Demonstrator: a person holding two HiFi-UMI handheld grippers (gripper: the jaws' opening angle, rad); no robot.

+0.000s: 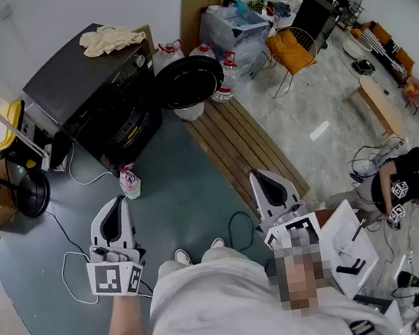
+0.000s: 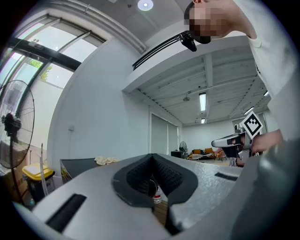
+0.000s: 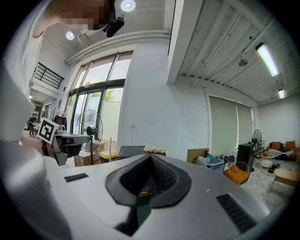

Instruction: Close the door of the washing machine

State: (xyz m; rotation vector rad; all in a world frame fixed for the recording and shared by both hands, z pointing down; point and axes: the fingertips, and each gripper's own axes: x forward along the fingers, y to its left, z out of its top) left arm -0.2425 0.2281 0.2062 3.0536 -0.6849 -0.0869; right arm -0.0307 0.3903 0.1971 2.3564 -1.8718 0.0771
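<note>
Far to the left of the left tongs stood a fan and a yellow bin, both out of the way. Ahead of those tongs and well apart from them sat the washer, a cloth lying on its top. We held the left tongs level, jaws pressed together and nothing between them. We judged that fitting, since a swinging door asks for a push, not a pinch. A small bottle stood on the floor just ahead of their tip, and a cable looped on the floor beside them. Either could catch a foot as we stepped in.

The door hung wide open off the washer's right side. It lay ahead of us, between the lines of the two tongs and well apart from both, so closing had not begun. Its round face looked toward us, so it seemed the far edge would need a sweep leftward, back to the opening.

Wooden slats ran from below the door back toward the right tongs. These tipped slightly down, jaws likewise pressed together and empty. Being on the door's open side, they seemed to us the better pair to do the pushing. Farther right stood an orange chair, apart from everything.
</note>
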